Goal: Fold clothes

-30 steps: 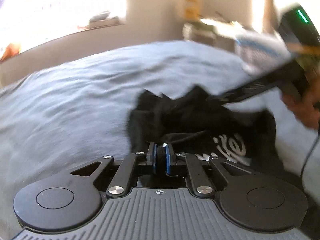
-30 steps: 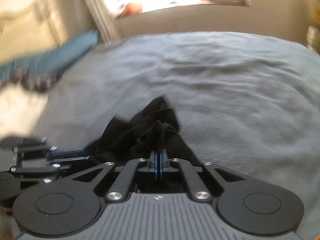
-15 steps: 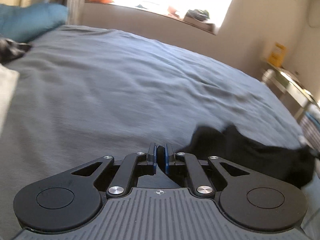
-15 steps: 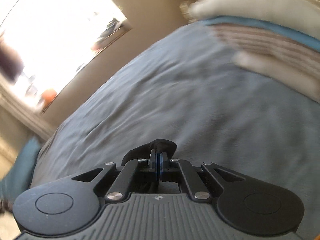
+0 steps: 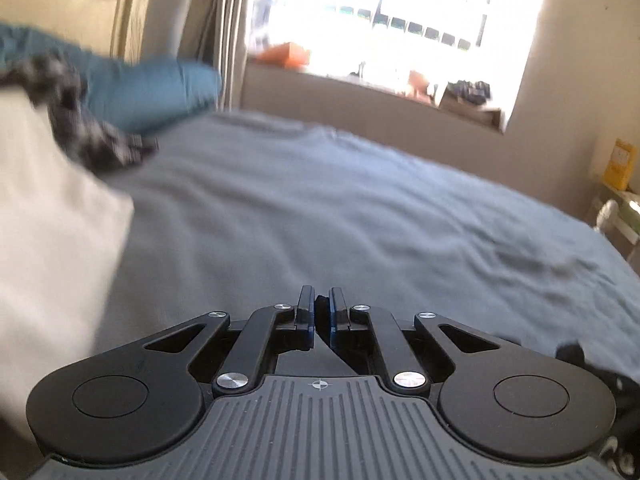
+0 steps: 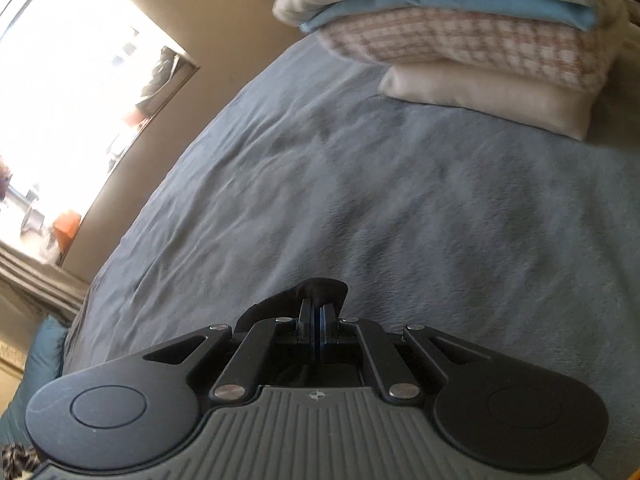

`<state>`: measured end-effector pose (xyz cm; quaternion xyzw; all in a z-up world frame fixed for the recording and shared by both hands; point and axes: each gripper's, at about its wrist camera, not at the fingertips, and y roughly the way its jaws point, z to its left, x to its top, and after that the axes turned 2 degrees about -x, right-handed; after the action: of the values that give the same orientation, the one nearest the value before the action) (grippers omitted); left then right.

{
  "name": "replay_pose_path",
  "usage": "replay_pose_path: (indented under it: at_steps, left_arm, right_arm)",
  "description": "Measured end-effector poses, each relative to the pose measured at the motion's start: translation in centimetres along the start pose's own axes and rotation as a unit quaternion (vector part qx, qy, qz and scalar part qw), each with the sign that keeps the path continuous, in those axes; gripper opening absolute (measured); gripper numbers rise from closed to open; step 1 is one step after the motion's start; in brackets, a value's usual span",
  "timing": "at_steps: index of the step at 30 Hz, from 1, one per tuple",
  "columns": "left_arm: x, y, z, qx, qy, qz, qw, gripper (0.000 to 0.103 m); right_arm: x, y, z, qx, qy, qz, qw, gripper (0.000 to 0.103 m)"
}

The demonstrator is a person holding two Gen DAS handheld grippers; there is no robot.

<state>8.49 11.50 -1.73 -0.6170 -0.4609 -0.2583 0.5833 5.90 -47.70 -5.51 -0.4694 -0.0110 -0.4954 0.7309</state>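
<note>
Both tongs are clamped on the black garment [image 6: 316, 292]. The right tongs [image 6: 319, 316] pinch a corner above the grey bedspread [image 6: 400, 200]; the left tongs [image 5: 321, 304] pinch another, cloth trailing rightward. The garment likely stretches between them. Beyond lies the folded pile [image 6: 460, 44].

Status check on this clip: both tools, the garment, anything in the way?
Left tool shut on black garment. Right tool shut on it too. Gray bedspread bare ahead; folded stack off at far edge, not in the way.
</note>
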Motion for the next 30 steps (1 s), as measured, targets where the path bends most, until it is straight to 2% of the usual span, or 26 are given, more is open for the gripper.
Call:
replay_pose_path:
  at_steps: [3, 5, 6, 7, 8, 9, 10, 12, 15, 19, 21, 23, 26, 28, 30]
  left_arm:
    - [0.6, 1.5, 0.1, 0.028, 0.017, 0.004, 0.9995, 0.006]
    - [0.0, 3.3, 0.5, 0.058, 0.015, 0.051, 0.9969, 0.008]
    - [-0.5, 4.1, 1.0, 0.075, 0.005, 0.077, 0.9942, 0.008]
    - [-1.0, 4.4, 1.6, 0.09, -0.009, 0.095, 0.9913, 0.009]
    - [-1.4, 4.7, 2.3, 0.105, -0.023, 0.11, 0.988, 0.012]
    - [-1.8, 4.6, 2.9, 0.111, -0.036, 0.118, 0.9861, 0.022]
    - [-1.9, 4.3, 3.4, 0.111, -0.042, 0.12, 0.9857, 0.026]
    - [-1.9, 3.4, 4.2, 0.114, -0.046, 0.116, 0.9856, 0.033]
    - [-1.5, 1.5, 3.9, 0.118, -0.037, 0.092, 0.988, 0.038]
    - [-1.7, -0.7, -0.1, 0.019, 0.013, 0.097, 0.995, 0.038]
    - [-2.2, -1.6, -2.6, -0.046, 0.045, 0.11, 0.9919, 0.04]
    - [-3.5, -2.4, -5.3, -0.114, 0.076, 0.143, 0.98, 0.041]
    - [-5.5, -3.1, -8.5, -0.195, 0.104, 0.201, 0.9544, 0.041]
    - [-6.5, -3.6, -9.5, -0.228, 0.113, 0.234, 0.9384, 0.041]
    - [-7.3, -4.1, -9.8, -0.24, 0.119, 0.251, 0.9302, 0.041]
  right_arm:
    - [-0.3, 0.6, 0.8, 0.006, -0.014, 0.025, 1.0, 0.002]
    - [-0.6, 1.3, 1.2, -0.007, -0.019, 0.047, 0.999, 0.004]
    - [-0.7, 1.6, 1.1, -0.016, -0.016, 0.058, 0.998, 0.009]
    - [-0.8, 1.9, 1.1, -0.024, -0.012, 0.069, 0.997, 0.02]
    - [-0.9, 1.8, 0.8, -0.028, -0.007, 0.069, 0.997, 0.026]
    - [-0.9, 1.7, 0.5, -0.031, -0.002, 0.07, 0.997, 0.04]
    - [-0.8, 1.3, 0.2, -0.03, 0.002, 0.066, 0.997, 0.046]
    - [-0.5, 0.4, -0.2, -0.023, 0.007, 0.059, 0.998, 0.046]
    - [-0.1, -1.0, -0.7, -0.016, 0.018, 0.046, 0.999, 0.047]
    - [-0.3, -3.0, 0.4, 0.01, -0.009, 0.032, 0.999, 0.048]
    - [-1.5, -3.4, 2.7, 0.026, -0.076, 0.045, 0.996, 0.048]
    - [-3.2, -3.4, 5.5, 0.03, -0.16, 0.062, 0.985, 0.048]
    - [-6.0, -2.6, 9.1, 0.015, -0.268, 0.094, 0.959, 0.047]
    - [-6.9, -2.2, 10.6, -0.002, -0.297, 0.094, 0.95, 0.047]
    - [-7.0, -2.4, 11.9, 0.014, -0.31, 0.09, 0.946, 0.047]
